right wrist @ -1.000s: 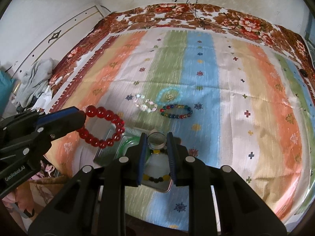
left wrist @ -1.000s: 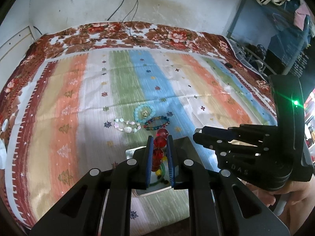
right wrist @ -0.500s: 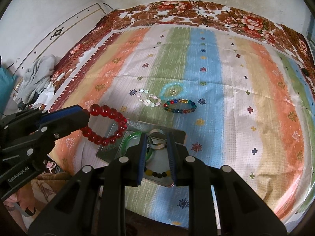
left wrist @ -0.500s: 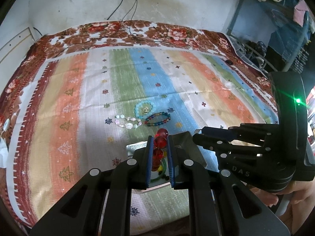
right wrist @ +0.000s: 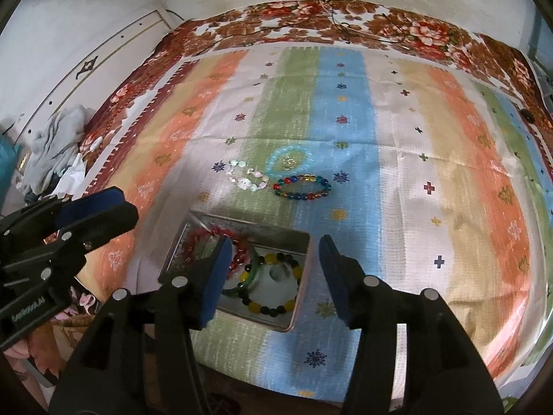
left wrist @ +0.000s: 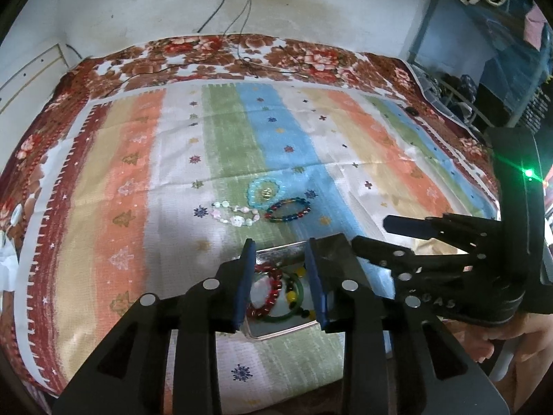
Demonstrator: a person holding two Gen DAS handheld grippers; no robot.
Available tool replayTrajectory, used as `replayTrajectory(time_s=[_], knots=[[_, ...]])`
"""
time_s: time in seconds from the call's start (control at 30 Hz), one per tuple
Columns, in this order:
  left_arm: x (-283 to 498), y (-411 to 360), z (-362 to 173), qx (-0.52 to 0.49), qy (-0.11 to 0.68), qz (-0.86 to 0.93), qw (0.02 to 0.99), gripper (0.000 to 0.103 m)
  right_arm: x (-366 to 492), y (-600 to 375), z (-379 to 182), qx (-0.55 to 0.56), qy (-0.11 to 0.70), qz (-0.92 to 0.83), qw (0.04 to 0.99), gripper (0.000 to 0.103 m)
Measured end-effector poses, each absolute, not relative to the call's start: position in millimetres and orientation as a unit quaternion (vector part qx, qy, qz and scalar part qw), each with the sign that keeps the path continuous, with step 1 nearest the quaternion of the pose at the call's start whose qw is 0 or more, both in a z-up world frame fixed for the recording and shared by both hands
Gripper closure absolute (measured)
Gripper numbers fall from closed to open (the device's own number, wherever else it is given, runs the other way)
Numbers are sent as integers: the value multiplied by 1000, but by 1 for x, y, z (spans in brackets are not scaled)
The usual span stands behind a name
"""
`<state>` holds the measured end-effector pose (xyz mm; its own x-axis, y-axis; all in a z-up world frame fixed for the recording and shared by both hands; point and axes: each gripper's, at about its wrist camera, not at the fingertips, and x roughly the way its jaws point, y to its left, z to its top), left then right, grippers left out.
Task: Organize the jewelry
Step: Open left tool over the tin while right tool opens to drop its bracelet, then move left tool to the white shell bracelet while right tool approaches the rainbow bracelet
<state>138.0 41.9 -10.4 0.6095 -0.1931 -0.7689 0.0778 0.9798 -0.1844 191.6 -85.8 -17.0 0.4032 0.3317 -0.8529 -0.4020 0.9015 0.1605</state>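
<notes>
While lying loose in the shiny rectangular metal tin, red round-bead bracelet resting against green bangle and yellow-and-black bead bracelet. Left gripper jaws just opened, nothing between; right gripper likewise, spread wide, empty above tin. Beyond on striped bedspread: multicoloured bead bracelet, pale shell bracelet, turquoise bracelet.

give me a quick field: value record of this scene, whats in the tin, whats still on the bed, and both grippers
surface: striped cloth
tin: red bracelet, green bangle, yellow-black bracelet, small ring
on cloth: pearl bracelet, aqua bracelet, multicolour bracelet
left gripper: above tin, jaws just opened, nothing between them
right gripper: above tin, jaws just opened, nothing between them
</notes>
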Motion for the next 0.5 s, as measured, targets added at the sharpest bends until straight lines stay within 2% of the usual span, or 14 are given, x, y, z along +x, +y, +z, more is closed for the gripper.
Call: replayTrajectory(time_s=[0.5], knots=[[166, 48, -29, -55, 466, -60, 881, 74, 210, -85, -30, -37, 514, 209, 831, 50]])
